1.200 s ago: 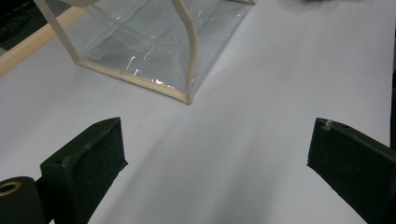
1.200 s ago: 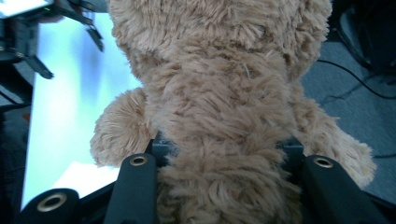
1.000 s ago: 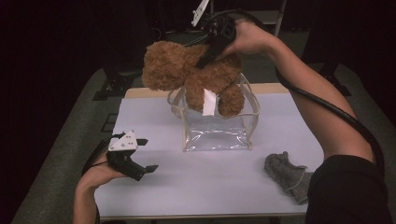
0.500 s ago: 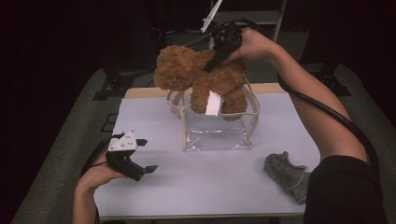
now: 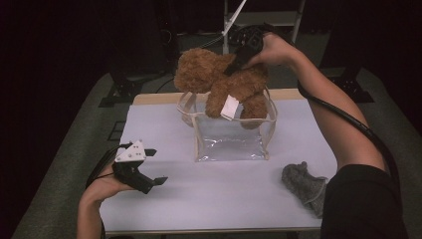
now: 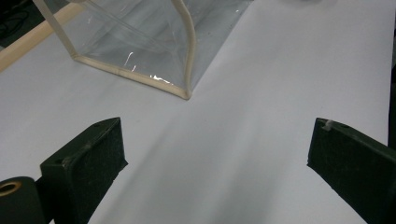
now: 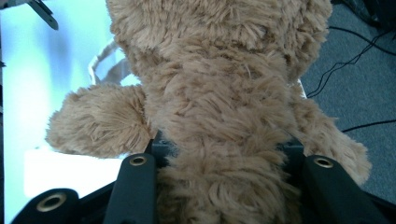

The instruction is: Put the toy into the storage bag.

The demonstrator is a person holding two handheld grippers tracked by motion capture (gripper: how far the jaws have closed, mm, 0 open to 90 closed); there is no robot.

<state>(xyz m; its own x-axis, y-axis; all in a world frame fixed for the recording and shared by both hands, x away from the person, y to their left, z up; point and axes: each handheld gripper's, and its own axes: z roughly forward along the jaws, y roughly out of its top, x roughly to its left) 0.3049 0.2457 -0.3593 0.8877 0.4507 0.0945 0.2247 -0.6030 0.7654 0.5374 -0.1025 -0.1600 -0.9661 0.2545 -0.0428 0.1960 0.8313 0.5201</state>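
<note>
Brown teddy bear (image 5: 226, 82) gripped by raised right gripper (image 5: 238, 59).

Each black hand-held gripper (image 5: 153, 167) trails a black cable; the left carries a grey three-cornered plate, and brass-ringed screw holes mark its jaws.

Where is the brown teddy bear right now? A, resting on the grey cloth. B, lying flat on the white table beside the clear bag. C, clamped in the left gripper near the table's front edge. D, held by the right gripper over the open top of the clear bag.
D: the right gripper is clamped on the brown teddy bear, which hangs over the open mouth of the clear bag.
</note>
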